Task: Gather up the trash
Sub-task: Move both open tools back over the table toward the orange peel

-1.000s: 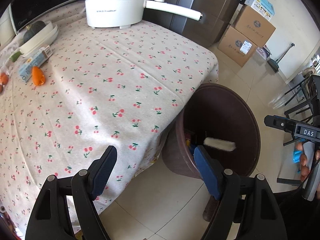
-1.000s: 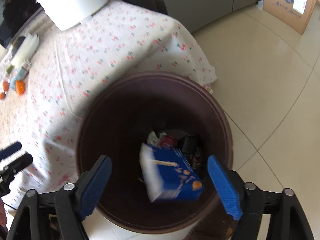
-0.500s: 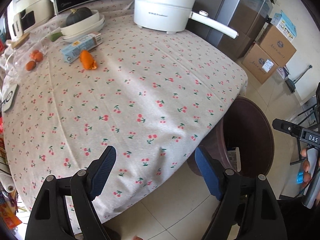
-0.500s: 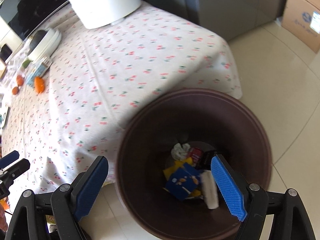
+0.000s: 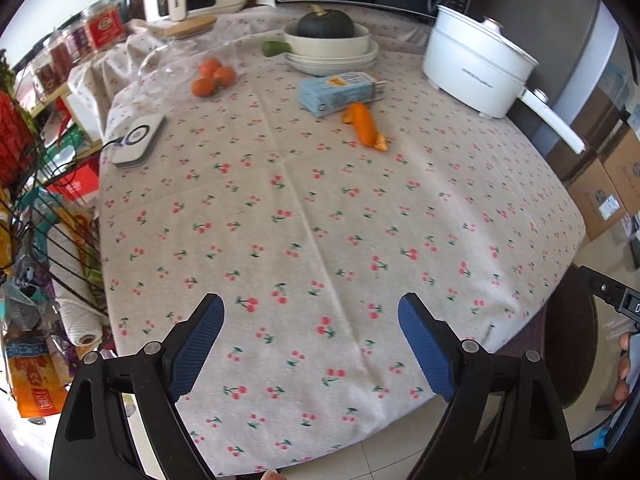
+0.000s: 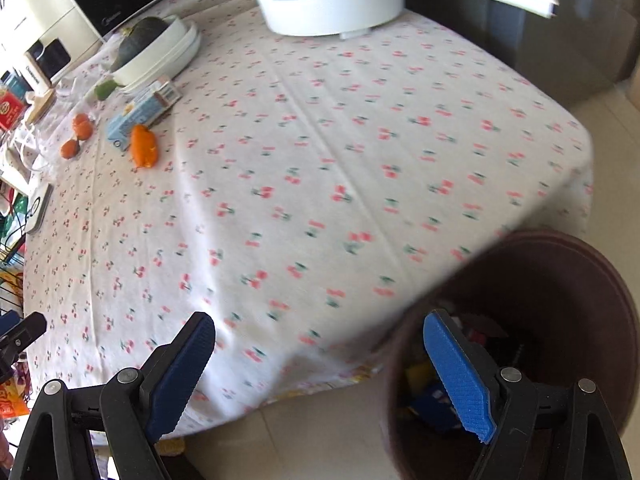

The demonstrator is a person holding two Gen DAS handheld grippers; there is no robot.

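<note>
A light blue carton point(image 5: 340, 92) and a crumpled orange wrapper point(image 5: 364, 124) lie far back on the cherry-print tablecloth point(image 5: 320, 220). My left gripper point(image 5: 310, 304) hovers over the cloth's near edge, jaws opening, nothing between them. In the right wrist view the carton point(image 6: 140, 114) and the wrapper point(image 6: 144, 146) are at the far left. My right gripper point(image 6: 319, 318) is open and empty, straddling the table corner and the brown bin point(image 6: 560, 264). A blue box point(image 6: 432, 404) and other litter lie inside the bin.
A white pot point(image 5: 476, 68) with a long handle, a bowl holding a dark squash point(image 5: 328, 38), tangerines point(image 5: 212, 76) and a white flat device point(image 5: 136, 140) stand on the table. A wire rack point(image 5: 40, 208) is at the left, cardboard boxes point(image 5: 600, 192) at the right.
Both views swung from the bin toward the table. The blue box dropped from between the right jaws into the bin; a white piece fell in beside it. The carton and wrapper came into closer view.
</note>
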